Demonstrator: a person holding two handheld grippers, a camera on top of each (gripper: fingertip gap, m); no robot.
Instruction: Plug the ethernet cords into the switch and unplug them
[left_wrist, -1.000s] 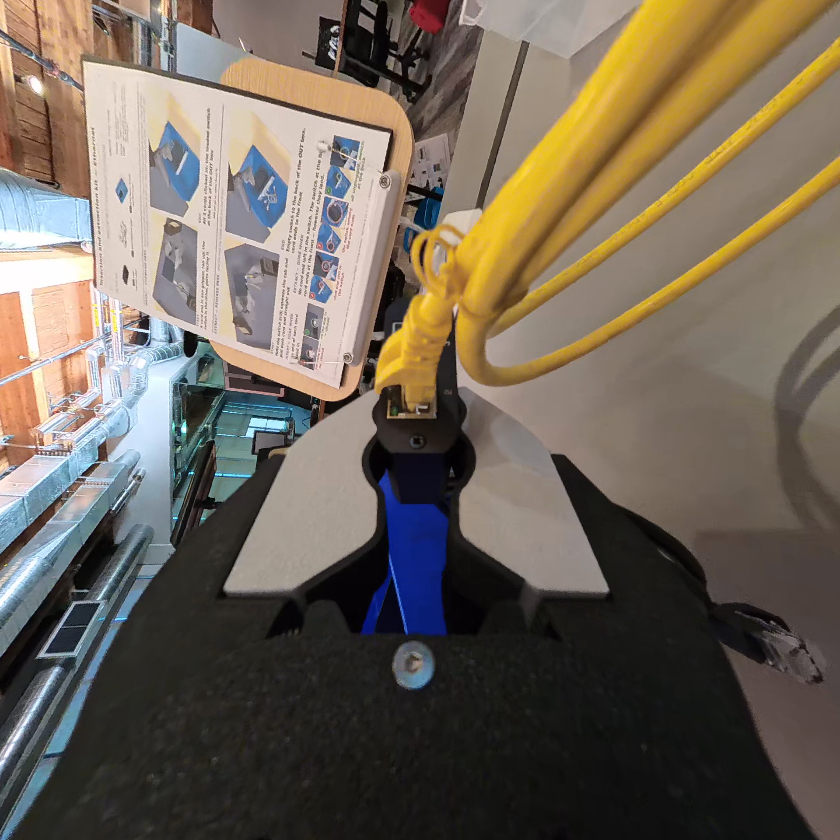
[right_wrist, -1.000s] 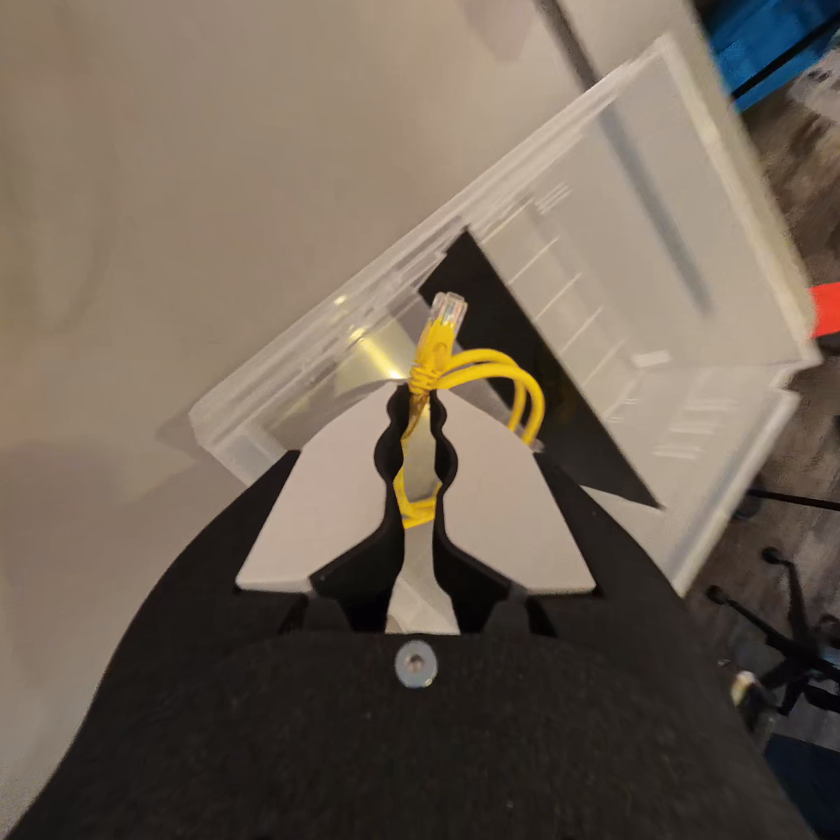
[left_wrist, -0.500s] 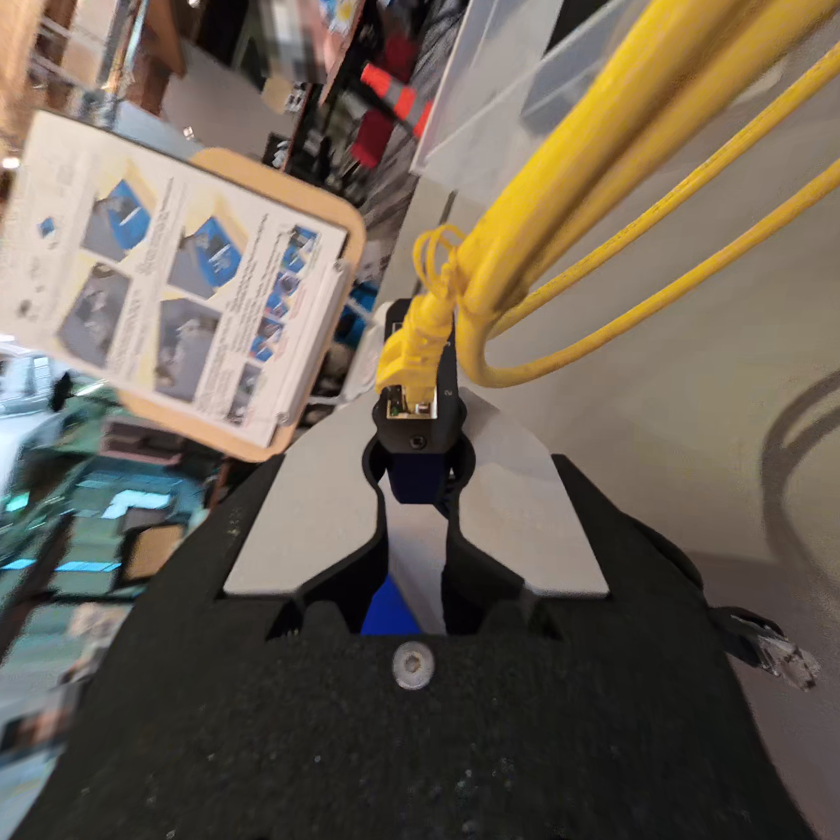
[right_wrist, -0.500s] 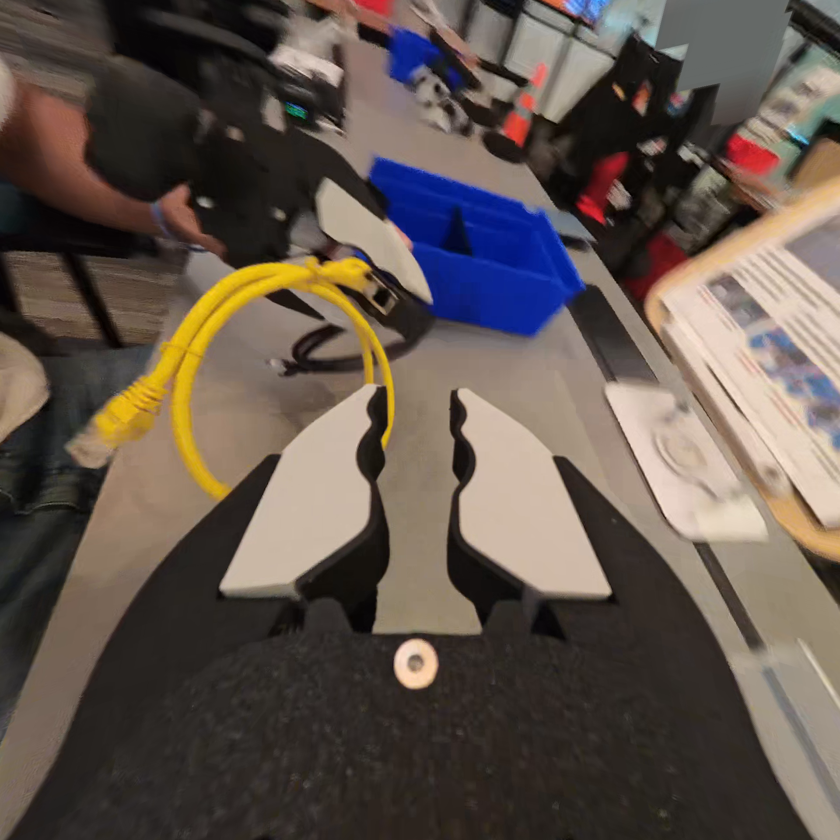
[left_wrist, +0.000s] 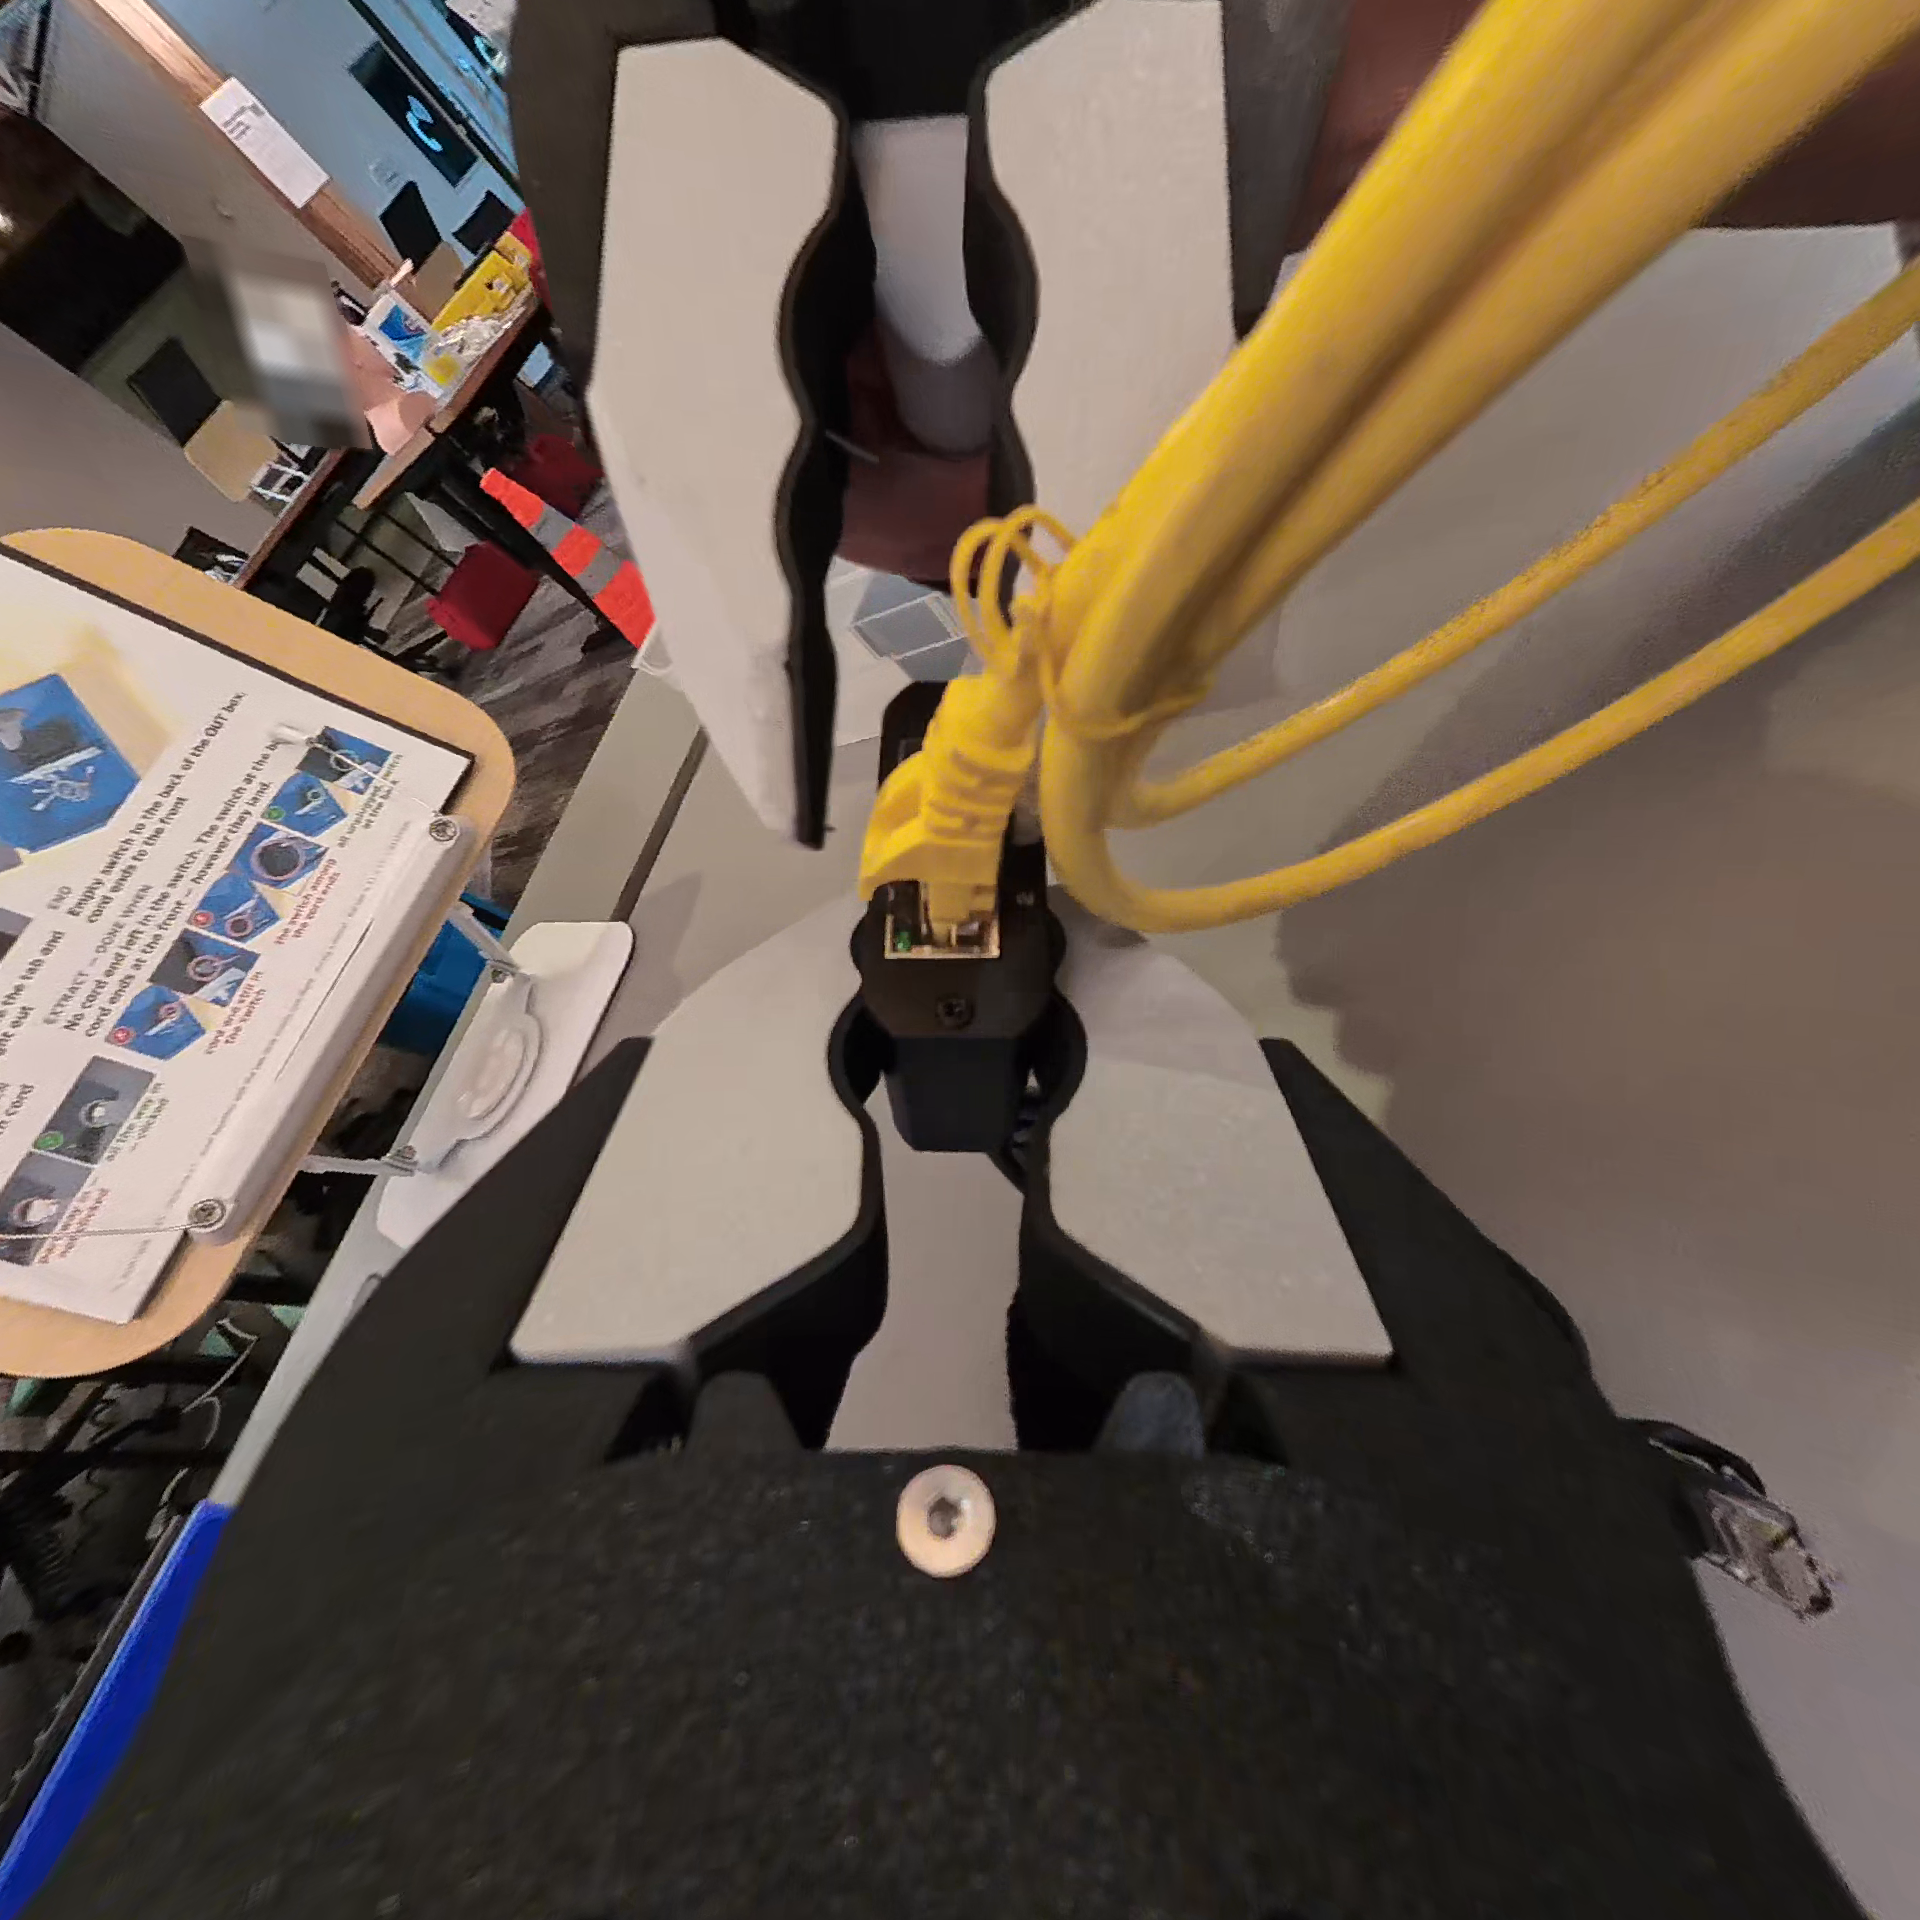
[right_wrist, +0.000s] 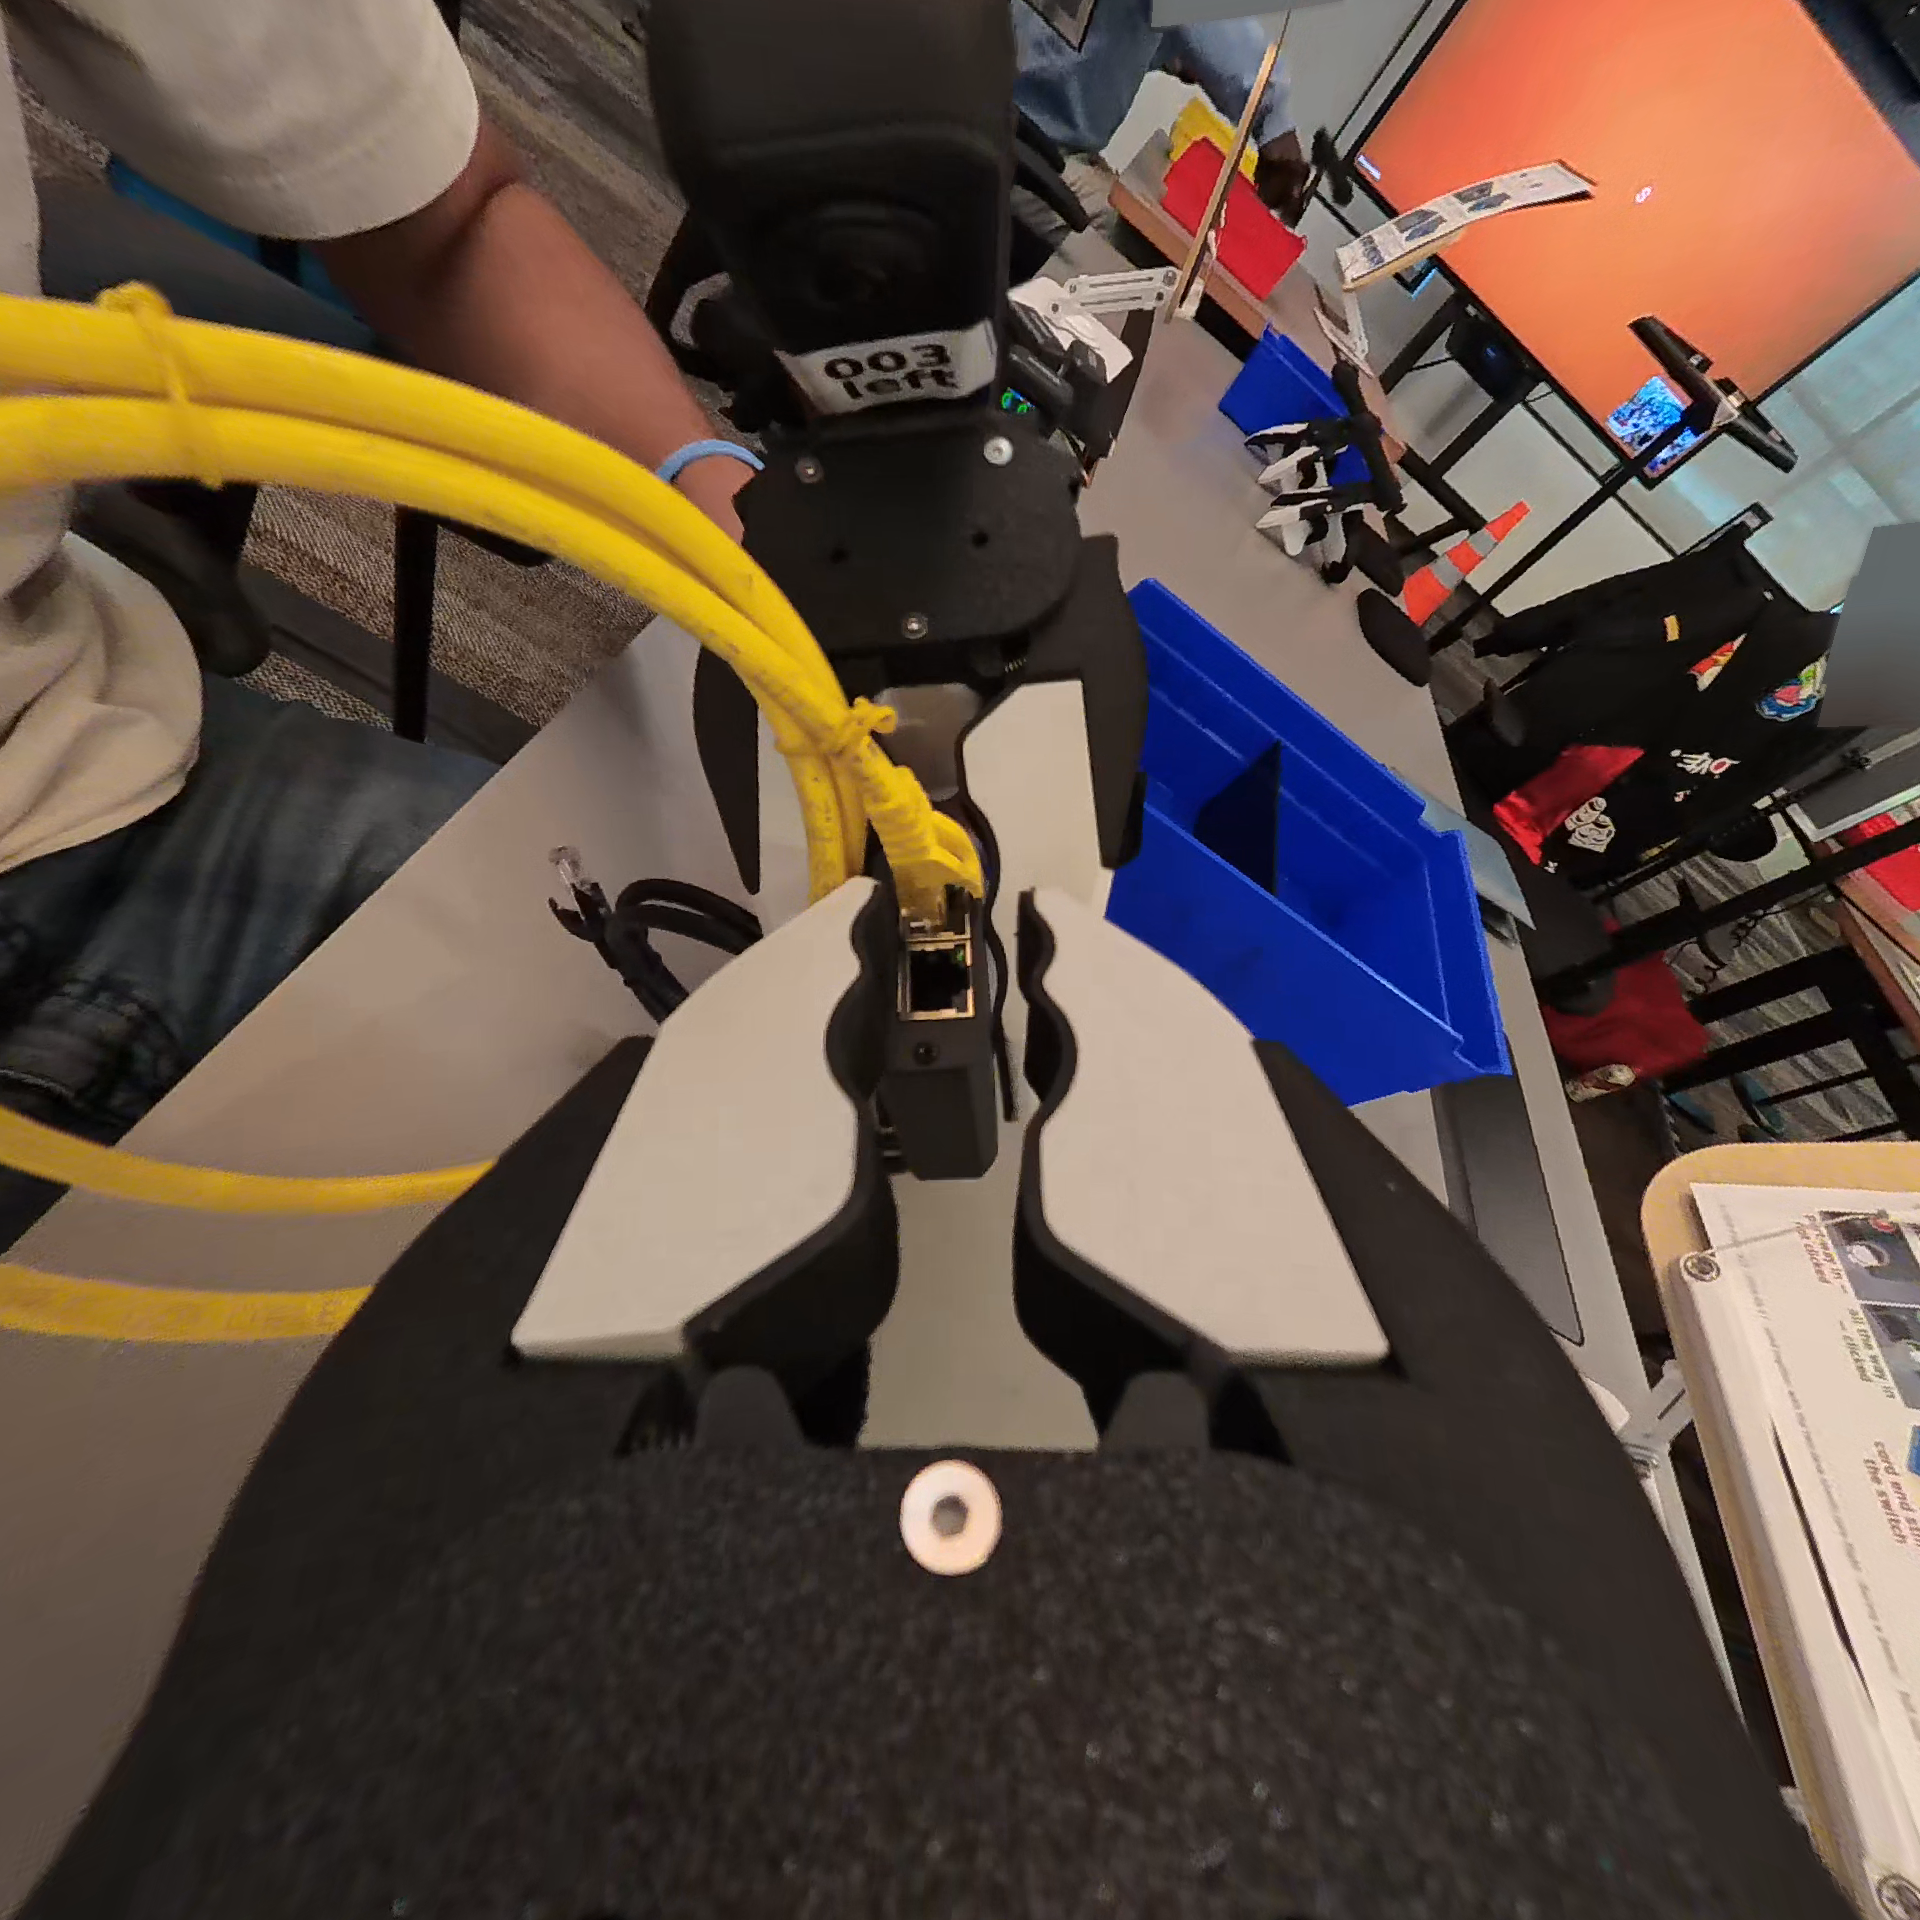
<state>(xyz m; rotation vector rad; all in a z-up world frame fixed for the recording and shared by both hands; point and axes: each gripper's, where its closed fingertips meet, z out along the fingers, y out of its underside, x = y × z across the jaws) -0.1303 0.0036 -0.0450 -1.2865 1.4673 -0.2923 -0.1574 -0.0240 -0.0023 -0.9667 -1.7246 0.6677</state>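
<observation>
My left fingers (left_wrist: 961, 1039) pinch the switch (left_wrist: 951, 997); right fingers (right_wrist: 940, 997) straddle it, spread. Closing carelessly could knock the yellow plug (left_wrist: 951, 800) crooked.

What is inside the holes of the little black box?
One port of the black switch holds the yellow cord's plug. The port beside it looks empty. The plug's tip is hidden inside.

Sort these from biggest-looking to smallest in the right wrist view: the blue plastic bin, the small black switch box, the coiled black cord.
1. Blue plastic bin, clearly biggest.
2. Coiled black cord and small black switch box: they look similar, and the box is nearer the camera, so I won't rank them.
</observation>
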